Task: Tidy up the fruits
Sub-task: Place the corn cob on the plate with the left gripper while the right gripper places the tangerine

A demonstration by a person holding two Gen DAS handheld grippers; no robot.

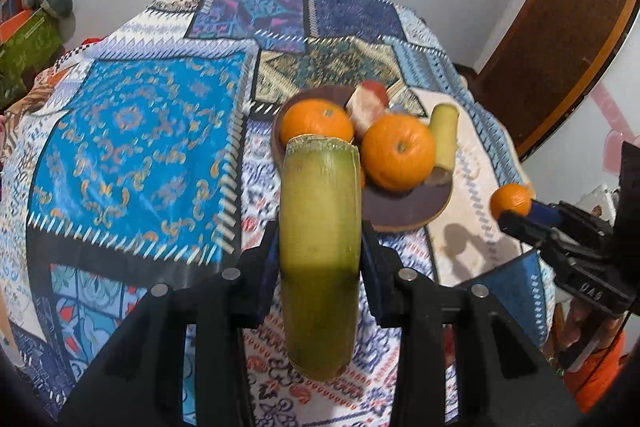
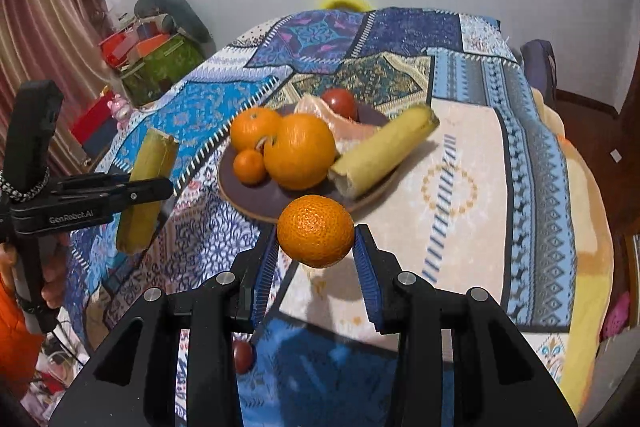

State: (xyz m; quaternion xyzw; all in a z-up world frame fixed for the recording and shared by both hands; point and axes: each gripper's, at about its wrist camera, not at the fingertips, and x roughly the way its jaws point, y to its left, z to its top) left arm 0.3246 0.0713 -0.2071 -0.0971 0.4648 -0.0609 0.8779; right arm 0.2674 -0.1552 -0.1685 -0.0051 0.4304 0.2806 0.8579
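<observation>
The green-yellow banana piece point(image 1: 320, 251) sits closest to the left camera, clamped upright between the pads of the left tongs point(image 1: 320, 267) and held above the patterned cloth point(image 1: 132, 147); in the right view a small orange point(image 2: 315, 231) is pinched between the blue pads of the right tongs point(image 2: 315, 247), likewise off the cloth. Both tongs are narrow, each closed on its fruit. Ahead of them lies the brown plate point(image 2: 248, 201), already carrying two large oranges point(image 2: 300, 151), a smaller one point(image 2: 249, 166), a longer banana piece point(image 2: 380, 153) lying over its right rim, a pale peeled chunk point(image 2: 320, 115) and a dark red fruit point(image 2: 340, 101) at the back. So the gathering looks well along — most fruit is on the plate, and the two held pieces appear to be next. One small red fruit point(image 2: 243, 355) lies on the cloth low under the right tongs, seemingly not yet collected. The plate is crowded: bare room shows mainly at its near front edge and left side. Around it the cloth is open, widest on the pale panel to the right — though the surface drops away at the near edge, and the two tongs work fairly close together.
</observation>
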